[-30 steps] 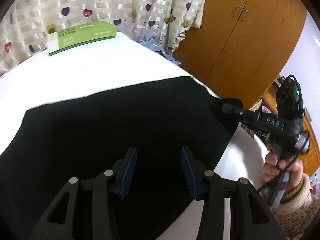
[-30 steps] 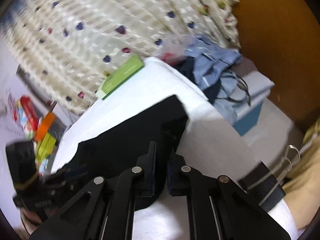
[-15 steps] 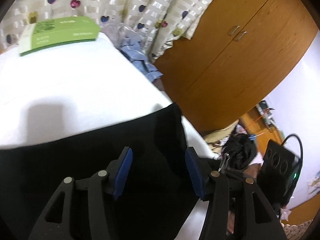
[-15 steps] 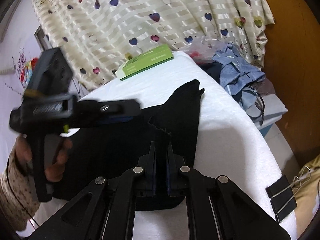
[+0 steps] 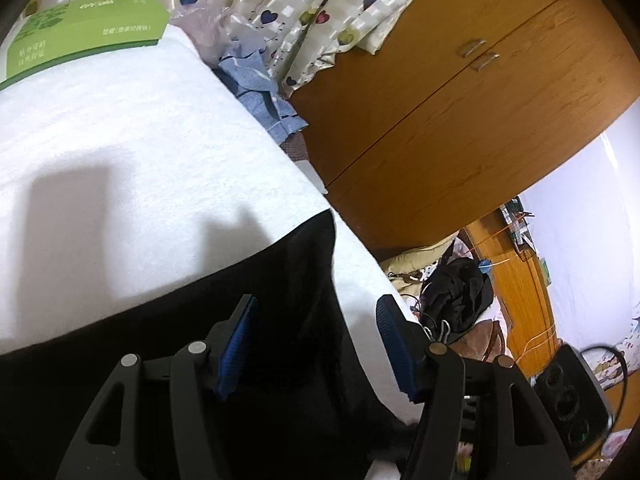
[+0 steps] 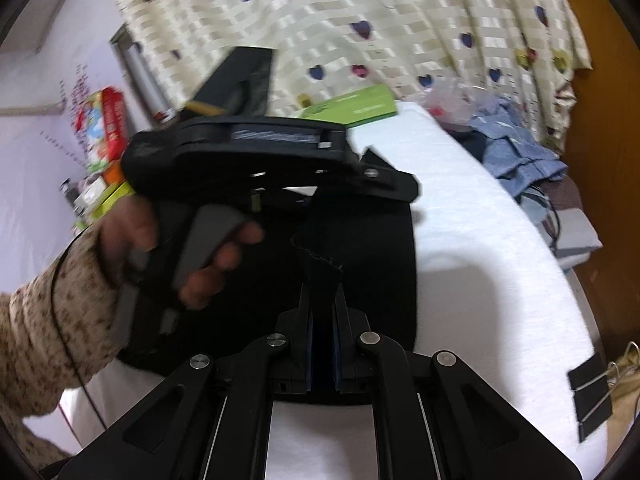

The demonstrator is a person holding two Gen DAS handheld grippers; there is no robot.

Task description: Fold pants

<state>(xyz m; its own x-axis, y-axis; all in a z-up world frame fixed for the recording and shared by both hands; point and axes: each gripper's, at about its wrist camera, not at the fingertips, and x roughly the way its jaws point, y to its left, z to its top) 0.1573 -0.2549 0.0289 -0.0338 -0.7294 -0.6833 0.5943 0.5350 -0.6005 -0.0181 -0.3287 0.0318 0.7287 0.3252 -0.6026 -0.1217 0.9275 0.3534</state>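
Note:
Black pants (image 5: 248,280) lie on a white padded table (image 5: 132,152). My left gripper (image 5: 316,316) is open, its blue-padded fingers (image 5: 236,344) straddling the pants' right edge near a corner. In the right wrist view my right gripper (image 6: 323,304) is shut on a fold of the pants (image 6: 376,272) and holds it just above the table. The left gripper's body (image 6: 248,156), held in a hand, hovers over the pants' far part in that view.
A green box (image 5: 84,40) lies at the table's far edge by a heart-print curtain (image 6: 360,20). Blue clothes (image 6: 520,152) are piled beyond the table's right side. A wooden wardrobe (image 5: 460,120) stands on the right. Binder clips (image 6: 592,396) grip the table cover's edge.
My left gripper has moved right across the pants to their right edge, still open. My right gripper stays shut on the fabric, and the pants now lie more doubled over.

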